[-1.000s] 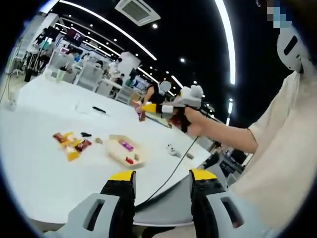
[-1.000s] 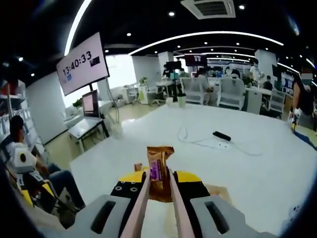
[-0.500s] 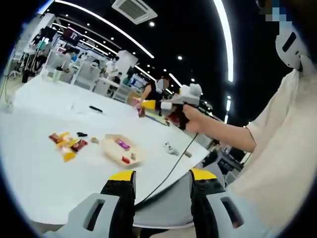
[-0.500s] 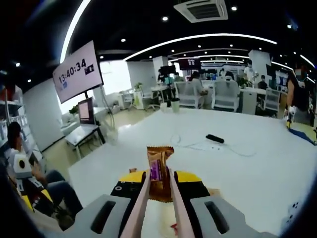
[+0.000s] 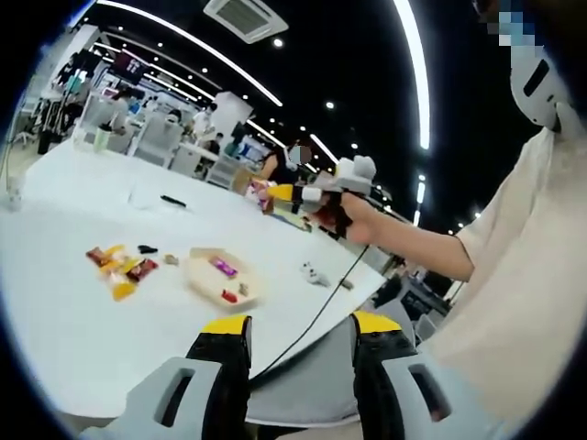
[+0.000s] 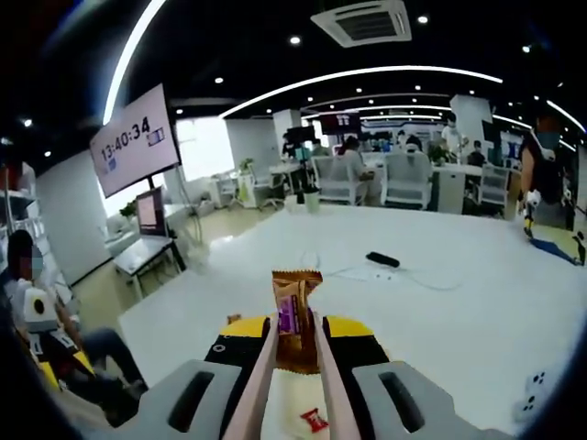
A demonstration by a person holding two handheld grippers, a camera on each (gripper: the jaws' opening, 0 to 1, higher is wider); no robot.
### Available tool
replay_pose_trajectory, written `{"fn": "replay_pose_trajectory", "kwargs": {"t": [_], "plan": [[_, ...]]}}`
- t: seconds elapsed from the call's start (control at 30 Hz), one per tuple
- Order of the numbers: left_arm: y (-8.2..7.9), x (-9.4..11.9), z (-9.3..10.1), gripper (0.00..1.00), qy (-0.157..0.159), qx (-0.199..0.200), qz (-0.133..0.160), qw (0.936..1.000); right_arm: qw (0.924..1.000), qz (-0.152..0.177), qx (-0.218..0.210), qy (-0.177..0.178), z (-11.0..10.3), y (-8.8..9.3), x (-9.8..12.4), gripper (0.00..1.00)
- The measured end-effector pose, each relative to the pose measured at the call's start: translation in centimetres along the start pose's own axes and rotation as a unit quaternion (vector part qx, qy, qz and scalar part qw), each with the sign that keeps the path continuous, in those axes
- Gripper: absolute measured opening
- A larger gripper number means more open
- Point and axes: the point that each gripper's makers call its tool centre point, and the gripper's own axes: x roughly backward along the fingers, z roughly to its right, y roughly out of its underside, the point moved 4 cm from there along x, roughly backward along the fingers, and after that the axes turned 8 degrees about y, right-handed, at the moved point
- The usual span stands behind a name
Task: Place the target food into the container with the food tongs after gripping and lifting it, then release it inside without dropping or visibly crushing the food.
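Note:
My right gripper (image 6: 295, 328) is shut on pink food tongs (image 6: 260, 371), and the tongs pinch an upright brown snack bar (image 6: 295, 313) with a purple label. Below the tongs lies the pale container (image 6: 292, 408) with a red-wrapped piece (image 6: 313, 421) in it. In the left gripper view a person's hand holds that right gripper (image 5: 316, 193) high over the table, the snack bar (image 5: 260, 192) at its tip. The beige container (image 5: 198, 274) on the white table (image 5: 64, 321) holds a few wrapped snacks. Several loose snacks (image 5: 117, 266) lie left of it. My left gripper (image 5: 303, 328) stands open near the table's edge, holding nothing.
A black cable (image 5: 316, 316) runs over the table's near edge. A small white object (image 5: 315, 273) sits right of the container. A black bar with a white cord (image 6: 383, 259) lies further back. A clock screen (image 6: 133, 137), desks, chairs and people surround the table.
The right gripper's view has shifted over the container, so the red-wrapped piece now shows under the tongs. The snack bar stays pinched. The left gripper stays open.

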Motion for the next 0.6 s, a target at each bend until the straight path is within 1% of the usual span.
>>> {"fn": "replay_pose_trajectory", "kwargs": {"t": [0.3, 0.6], "plan": [[0.2, 0.1, 0.0, 0.42, -0.001, 0.002, -0.001, 1.0000, 1.0000, 0.004, 0.001, 0.009, 1.0, -0.4, 0.3, 0.22], [0.3, -0.1, 0.1, 0.42, 0.000, 0.005, -0.001, 1.0000, 0.9999, 0.002, -0.004, 0.016, 1.6, 0.0, 0.6, 0.22]]}}
